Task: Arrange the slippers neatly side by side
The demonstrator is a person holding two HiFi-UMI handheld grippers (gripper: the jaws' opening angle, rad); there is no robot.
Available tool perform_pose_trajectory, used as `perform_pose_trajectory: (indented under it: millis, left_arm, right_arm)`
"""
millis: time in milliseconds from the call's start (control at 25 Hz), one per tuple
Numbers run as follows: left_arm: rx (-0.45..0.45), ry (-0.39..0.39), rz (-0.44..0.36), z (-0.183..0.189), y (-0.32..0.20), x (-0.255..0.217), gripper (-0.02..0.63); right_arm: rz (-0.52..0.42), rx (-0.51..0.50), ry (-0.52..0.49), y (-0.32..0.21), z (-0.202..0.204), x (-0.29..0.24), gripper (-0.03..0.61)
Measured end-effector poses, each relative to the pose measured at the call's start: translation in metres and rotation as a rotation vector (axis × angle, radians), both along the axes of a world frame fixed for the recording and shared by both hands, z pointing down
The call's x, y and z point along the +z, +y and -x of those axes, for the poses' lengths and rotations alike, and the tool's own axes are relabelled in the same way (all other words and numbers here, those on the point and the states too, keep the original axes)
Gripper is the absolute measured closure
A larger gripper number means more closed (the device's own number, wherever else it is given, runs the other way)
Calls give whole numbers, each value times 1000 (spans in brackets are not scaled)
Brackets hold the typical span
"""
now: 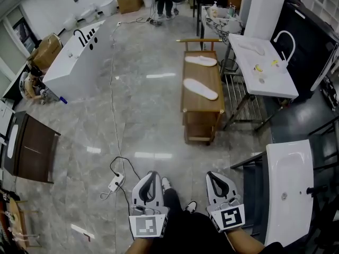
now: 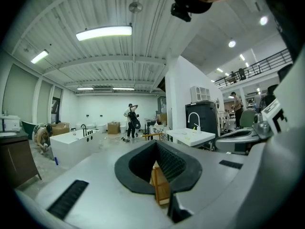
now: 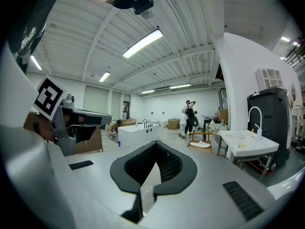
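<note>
Well, both slippers [image 1: 200, 89] lie apart and skewed on the wooden desk [image 1: 204, 108], well ahead; left claw [image 1: 153, 174] and right claw [image 1: 213, 175] are closed and empty, since nothing's within reach yet.

Far person [image 1: 167, 1], head beyond top edge

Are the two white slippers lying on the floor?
No, the far white slipper and the near white slipper lie on the long wooden bench.
</note>
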State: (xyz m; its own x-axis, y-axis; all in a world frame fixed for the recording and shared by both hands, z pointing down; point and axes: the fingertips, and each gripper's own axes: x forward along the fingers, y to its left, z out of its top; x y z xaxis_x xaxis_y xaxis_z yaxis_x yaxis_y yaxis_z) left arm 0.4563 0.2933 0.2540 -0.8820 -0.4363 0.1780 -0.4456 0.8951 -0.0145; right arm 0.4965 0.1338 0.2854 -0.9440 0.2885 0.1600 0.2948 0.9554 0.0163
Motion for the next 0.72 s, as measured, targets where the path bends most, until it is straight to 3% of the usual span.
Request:
perform_pose_trajectory:
  millis: [320, 720]
  left_arm:
    - [9, -57, -6, 27, 5, -20, 614]
    - [-9, -57, 4, 70, 25, -19, 614]
  right_arm:
    - [8, -30, -25, 10, 38, -12, 588]
    - [2, -81, -20, 36, 90, -11, 588]
